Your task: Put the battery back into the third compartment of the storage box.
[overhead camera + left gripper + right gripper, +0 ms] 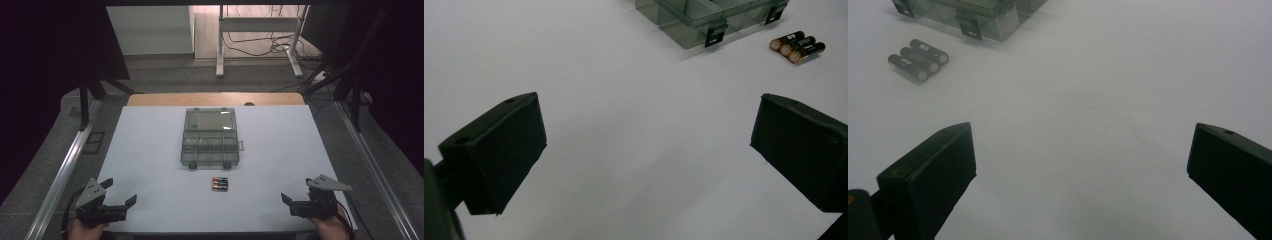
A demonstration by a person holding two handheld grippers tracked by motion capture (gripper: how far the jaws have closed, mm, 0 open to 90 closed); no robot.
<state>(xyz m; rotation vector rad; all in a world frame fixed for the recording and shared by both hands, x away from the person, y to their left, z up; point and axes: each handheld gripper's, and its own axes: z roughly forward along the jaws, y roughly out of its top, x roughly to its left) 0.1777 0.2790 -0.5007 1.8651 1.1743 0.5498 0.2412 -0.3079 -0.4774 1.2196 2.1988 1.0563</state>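
We find three small cylindrical batteries, black-bodied with copper-coloured ends [219,184], lying side by side and touching at lower centre of the high view, on the white table top [150,165]. Just above them in the frame stands a shallow, smoky-clear plastic compartment box [210,137] with its lid raised; batteries and box are near but apart.

The left gripper [121,194] sits at lower left of the frame and the right gripper [296,191] at lower right, both well away from the batteries. Each has its jaws spread wide with nothing but bare table between them, as each gripper's own view confirms.

In our judgement the batteries are stiff, dense for their size and smooth-skinned, so they will roll and may squirt out of a pinch. The sound hold is across the middle of one barrel, jaws closing on its round sides; an outer cell offers one free flank, the middle cell none until its neighbours are parted.

Open table surrounds the trio on the left, right and lower sides. The box's front latches [715,34] stand close on the upper side. The table's near edge runs just below both grippers.
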